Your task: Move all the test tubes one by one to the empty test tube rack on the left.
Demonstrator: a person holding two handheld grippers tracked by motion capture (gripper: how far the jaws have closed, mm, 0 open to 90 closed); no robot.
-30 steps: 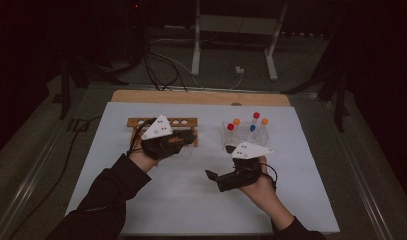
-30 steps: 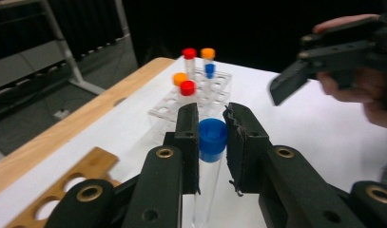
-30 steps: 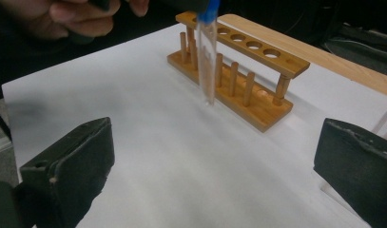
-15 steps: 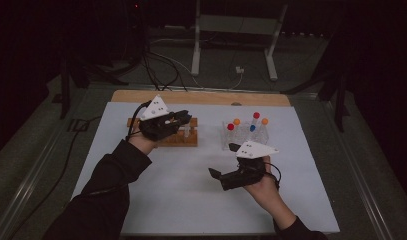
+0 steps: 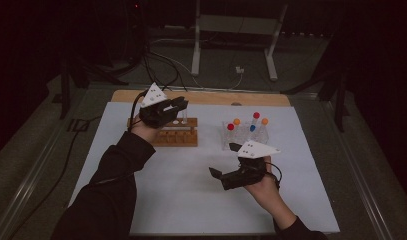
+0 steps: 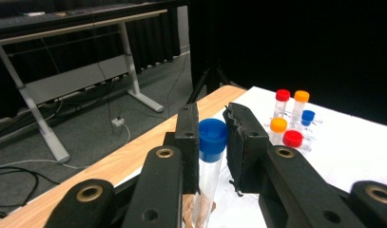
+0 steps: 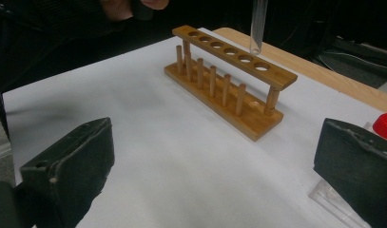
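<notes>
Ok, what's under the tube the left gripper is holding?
The wooden rack: the tube hangs just above its top bar, over the holes near one end. The holes look empty. The left gripper covers the tube's middle.

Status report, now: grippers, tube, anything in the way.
Left gripper shut on blue-capped tube, above wooden rack. Right gripper open, empty. Rack holes clear.

left tongs (image 5: 177, 106) above wooden rack (image 5: 177, 134)
</notes>
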